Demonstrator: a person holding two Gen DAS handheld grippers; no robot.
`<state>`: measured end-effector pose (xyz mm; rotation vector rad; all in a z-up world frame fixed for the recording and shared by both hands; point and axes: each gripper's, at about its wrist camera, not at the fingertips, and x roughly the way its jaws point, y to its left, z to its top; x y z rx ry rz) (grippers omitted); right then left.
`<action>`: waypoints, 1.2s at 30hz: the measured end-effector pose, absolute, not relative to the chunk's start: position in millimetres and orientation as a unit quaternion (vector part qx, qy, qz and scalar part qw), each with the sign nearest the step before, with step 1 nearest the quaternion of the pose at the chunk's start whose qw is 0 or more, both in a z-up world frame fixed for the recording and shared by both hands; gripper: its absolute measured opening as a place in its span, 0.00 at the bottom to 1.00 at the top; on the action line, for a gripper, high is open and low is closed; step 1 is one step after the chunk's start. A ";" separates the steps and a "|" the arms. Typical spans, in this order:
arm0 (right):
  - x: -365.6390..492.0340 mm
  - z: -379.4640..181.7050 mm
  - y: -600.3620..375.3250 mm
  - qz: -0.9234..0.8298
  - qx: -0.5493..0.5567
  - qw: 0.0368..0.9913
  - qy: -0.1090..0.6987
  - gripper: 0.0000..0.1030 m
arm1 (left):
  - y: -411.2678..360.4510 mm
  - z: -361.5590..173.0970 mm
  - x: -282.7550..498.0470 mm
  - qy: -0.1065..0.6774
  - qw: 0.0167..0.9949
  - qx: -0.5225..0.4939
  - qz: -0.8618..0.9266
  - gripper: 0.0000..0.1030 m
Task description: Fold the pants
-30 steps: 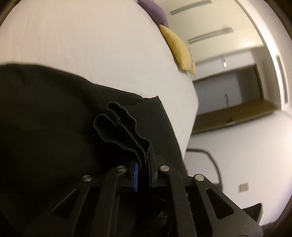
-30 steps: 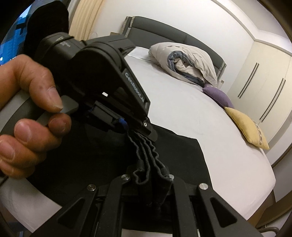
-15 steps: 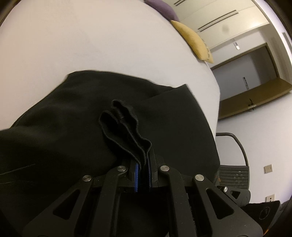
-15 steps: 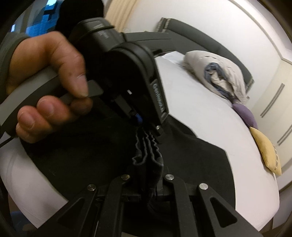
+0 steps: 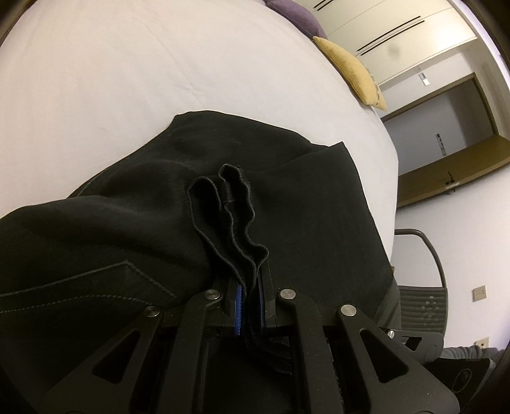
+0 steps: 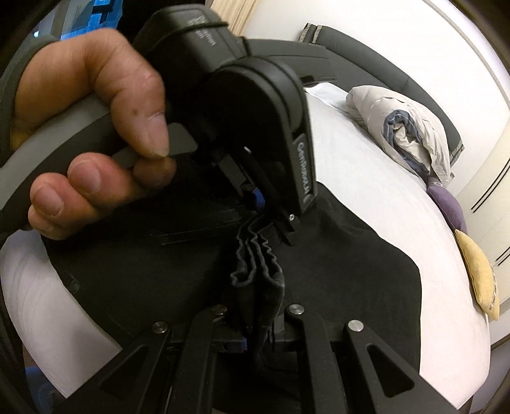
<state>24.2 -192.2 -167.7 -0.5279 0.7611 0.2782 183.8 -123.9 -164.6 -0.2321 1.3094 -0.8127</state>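
Black pants (image 5: 127, 223) lie spread over the white bed (image 5: 127, 63). My left gripper (image 5: 250, 302) is shut on a bunched, wavy edge of the fabric that stands up between its blue pads. In the right wrist view my right gripper (image 6: 258, 321) is shut on the same gathered edge of the pants (image 6: 344, 270). A short way beyond it, the left gripper (image 6: 271, 223) clamps the strip's other end, held by a person's hand (image 6: 95, 127). The strip runs between the two grippers above the flat layer of pants.
A yellow cushion (image 5: 350, 73) and a purple cushion (image 5: 293, 12) lie at the bed's far edge. A rolled duvet (image 6: 404, 127) rests by the dark headboard (image 6: 350, 54). A grey chair (image 5: 420, 286) stands beside the bed, with wardrobes behind.
Both grippers have travelled across the bed together with the gathered edge still clamped. More of the pants now lies spread beneath them, and the left gripper sits closer to the right camera.
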 end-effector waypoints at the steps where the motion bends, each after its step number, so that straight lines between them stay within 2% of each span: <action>1: 27.7 -167.8 -192.6 0.136 -0.255 0.884 0.367 0.09 | -118.7 -165.7 182.7 0.591 0.712 -0.105 -0.366 0.06; 12: 17.9 -181.1 -196.4 0.141 -0.243 0.881 0.381 0.14 | -119.8 -175.3 183.8 0.592 0.715 -0.126 -0.350 0.09; 14: 17.0 -178.1 -201.4 0.143 -0.239 0.880 0.384 0.22 | -116.0 -168.5 182.4 0.589 0.726 -0.110 -0.337 0.15; 16: 14.1 -172.3 -210.0 0.145 -0.229 0.880 0.389 0.46 | -109.1 -160.2 182.1 0.586 0.741 -0.091 -0.314 0.16; 18: 8.7 -159.6 -224.0 0.172 -0.197 0.879 0.399 0.52 | -101.7 -154.3 182.4 0.583 0.756 -0.073 -0.288 0.16; 21: 2.8 -137.3 -256.7 0.213 -0.133 0.879 0.406 0.52 | -95.9 -140.4 178.3 0.567 0.776 -0.059 -0.268 0.15; 25: 29.0 -112.0 -352.2 0.256 0.055 0.870 0.419 0.51 | -125.1 -120.4 160.8 0.536 0.781 -0.065 -0.313 0.16; 28: 66.7 -103.2 -440.7 0.255 0.183 0.856 0.412 0.52 | -155.8 -124.7 145.0 0.533 0.765 -0.066 -0.356 0.15; 33: 122.5 -125.9 -509.1 0.293 0.302 0.802 0.423 0.52 | -186.6 -164.5 116.5 0.568 0.737 -0.036 -0.364 0.15; 36: 149.5 -151.2 -514.1 0.314 0.343 0.768 0.441 0.52 | -177.2 -168.2 102.4 0.554 0.745 -0.051 -0.368 0.15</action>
